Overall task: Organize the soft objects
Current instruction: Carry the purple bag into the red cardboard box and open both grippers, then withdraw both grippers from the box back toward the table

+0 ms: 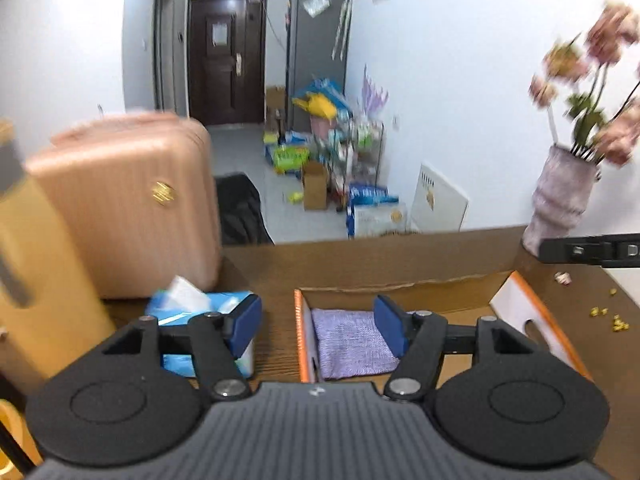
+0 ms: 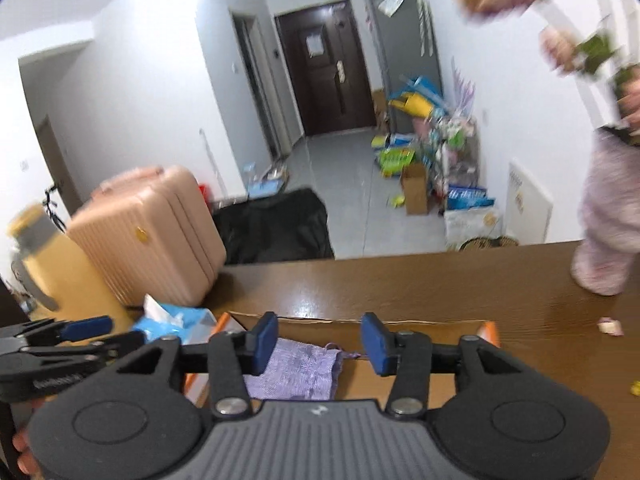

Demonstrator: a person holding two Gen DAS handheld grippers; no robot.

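Jaws of your left gripper (image 1: 319,326) stand wide apart with nothing between the blue pads. Left wrist view: taking the cardboard box (image 1: 516,312) as landmark, your gripper hangs over its left wall. Lilac cloth (image 1: 352,344) lies flat inside the box, against that orange-edged left wall. Blue tissue pack (image 1: 200,312) sits on the counter (image 1: 276,320) just left of the box, with the pink suitcase (image 1: 120,208) behind it. Ribbed vase (image 1: 560,200) of blurred flowers stands beyond the box's far right corner; small yellow bits (image 1: 608,318) lie on the counter to the box's right.

Right wrist view: jaws of your right gripper (image 2: 320,344) are likewise spread, empty, over the box's (image 2: 400,328) near side. Cloth (image 2: 296,368) shows below the left pad, inside the box, one edge rumpled. Your left gripper (image 2: 88,330) enters at the box's left, above the tissue pack (image 2: 176,320).
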